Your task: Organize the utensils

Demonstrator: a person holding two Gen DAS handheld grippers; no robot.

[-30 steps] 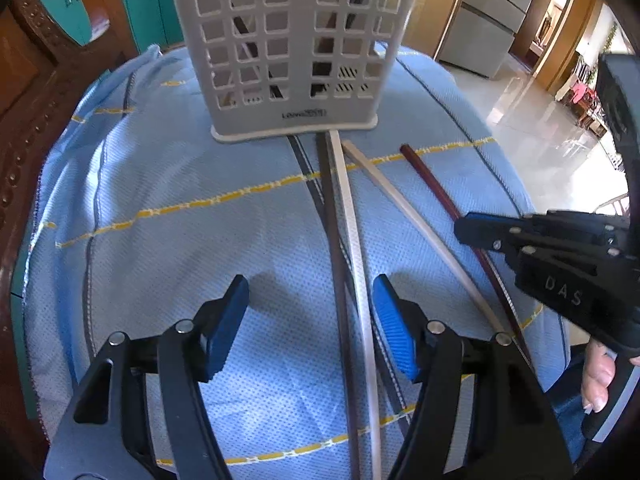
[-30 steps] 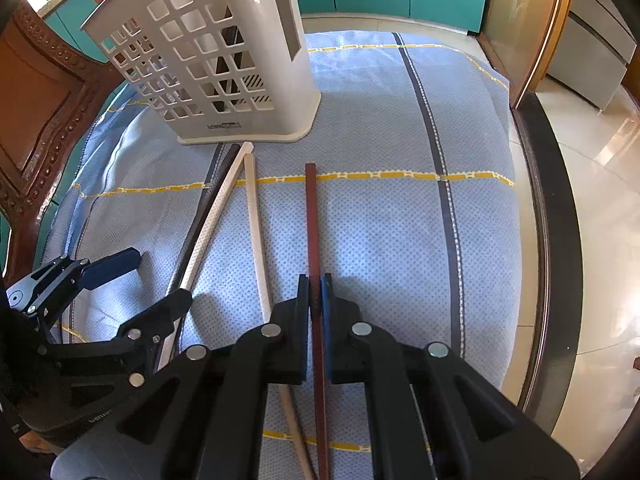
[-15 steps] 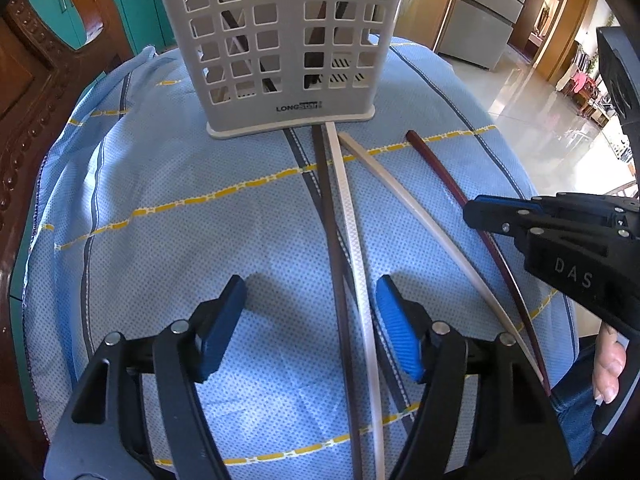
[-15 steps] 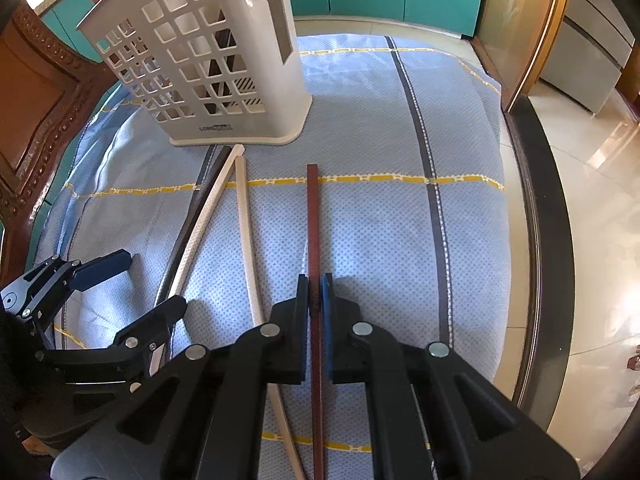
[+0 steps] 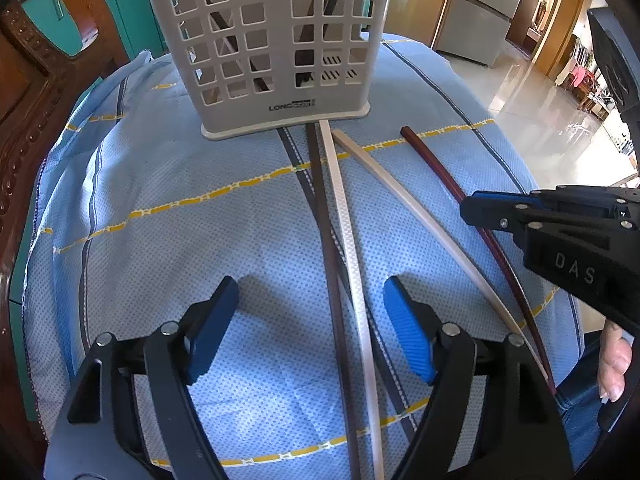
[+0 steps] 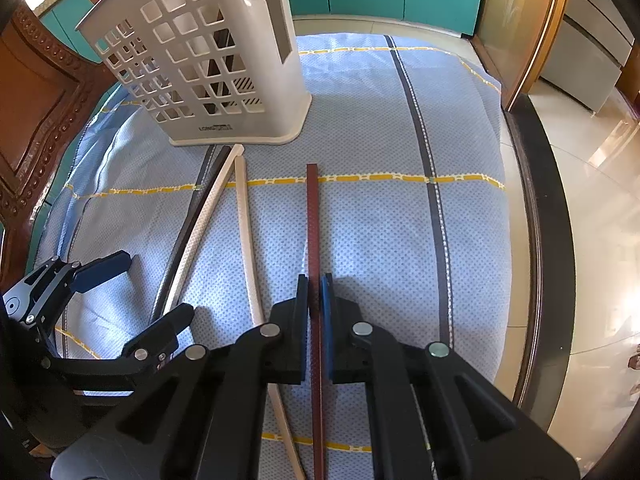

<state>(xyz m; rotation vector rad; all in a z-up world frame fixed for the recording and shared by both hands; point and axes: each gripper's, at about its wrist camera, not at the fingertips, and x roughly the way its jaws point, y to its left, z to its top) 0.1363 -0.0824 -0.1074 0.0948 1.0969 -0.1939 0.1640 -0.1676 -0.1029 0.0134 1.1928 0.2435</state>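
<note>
1. Wider than a second ago, the left gripper (image 5: 310,320) has jaws opening — spread astride the dark chopstick (image 5: 326,240) and the white chopstick (image 5: 348,236), neither pinched.
2. The right gripper (image 6: 315,300) stays pressed on the red-brown chopstick (image 6: 313,216).
3. The utensil basket (image 5: 264,40) waits at twelve o'clock — that stick looks ready to lift first.

- My left wrist camera looks steeply down along my left gripper (image 5: 310,322), close above the blue tablecloth (image 5: 160,216), facing the white basket (image 5: 272,40).
- My right wrist camera looks likewise down along my right gripper (image 6: 315,300).
- Both views share basket, cloth, the four chopsticks, and each other's gripper at frame edge.
</note>
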